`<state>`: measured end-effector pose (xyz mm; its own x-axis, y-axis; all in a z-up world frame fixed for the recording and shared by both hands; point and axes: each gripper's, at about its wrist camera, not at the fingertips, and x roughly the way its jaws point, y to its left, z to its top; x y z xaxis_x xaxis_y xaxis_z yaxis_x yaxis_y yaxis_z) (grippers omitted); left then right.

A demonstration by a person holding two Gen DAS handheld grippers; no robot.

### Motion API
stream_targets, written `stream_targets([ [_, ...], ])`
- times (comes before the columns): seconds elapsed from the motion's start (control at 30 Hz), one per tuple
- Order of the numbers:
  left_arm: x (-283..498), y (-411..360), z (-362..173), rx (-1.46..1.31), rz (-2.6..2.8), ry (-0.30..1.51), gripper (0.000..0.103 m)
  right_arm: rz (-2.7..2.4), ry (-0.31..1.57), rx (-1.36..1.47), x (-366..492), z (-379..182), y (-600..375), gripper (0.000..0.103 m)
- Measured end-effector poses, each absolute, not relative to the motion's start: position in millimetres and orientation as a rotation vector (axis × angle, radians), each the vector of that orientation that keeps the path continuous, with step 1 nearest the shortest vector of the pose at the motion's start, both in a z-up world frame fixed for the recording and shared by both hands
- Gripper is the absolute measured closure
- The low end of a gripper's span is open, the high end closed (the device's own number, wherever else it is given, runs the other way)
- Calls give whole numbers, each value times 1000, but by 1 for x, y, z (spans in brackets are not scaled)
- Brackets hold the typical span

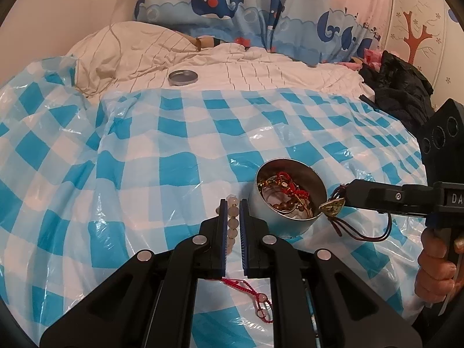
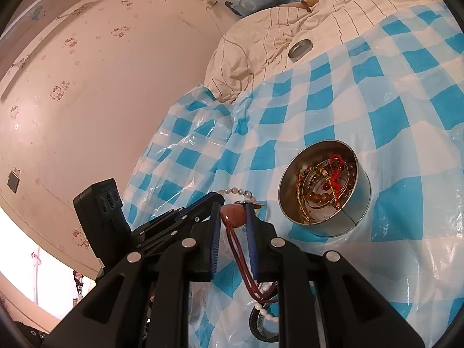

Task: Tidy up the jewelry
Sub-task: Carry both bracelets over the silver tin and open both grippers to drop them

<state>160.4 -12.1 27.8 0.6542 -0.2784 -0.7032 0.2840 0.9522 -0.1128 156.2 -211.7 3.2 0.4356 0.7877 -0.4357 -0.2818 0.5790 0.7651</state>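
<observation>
Jewelry (image 2: 324,191) heaped inside open round tin (image 2: 356,211).

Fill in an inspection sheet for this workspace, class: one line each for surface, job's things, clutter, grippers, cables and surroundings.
Surface: blue-checked plastic sheet over a bed.
Job's things: open round tin holding jewelry; tin lid apart on the white quilt.
Clutter: black garment.
Grippers: left gripper shut on pale bead bracelet; right gripper shut on corded pendant beside the tin.
Cables: nothing seen.
Surroundings: whale curtain, pink wallpaper.
</observation>
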Motion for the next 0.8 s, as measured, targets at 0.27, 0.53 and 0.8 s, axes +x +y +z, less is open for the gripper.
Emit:
stream_targets([
  [0.27, 161, -18, 32, 5, -330, 786, 96, 727, 881, 668, 155, 3, -212, 85],
  [0.53, 161, -25, 37, -8, -343, 772, 96, 712, 872, 677, 156, 5, -217, 85],
  [0.8, 163, -30, 42, -29, -361, 758, 96, 691, 856, 701, 156, 6, -224, 85],
])
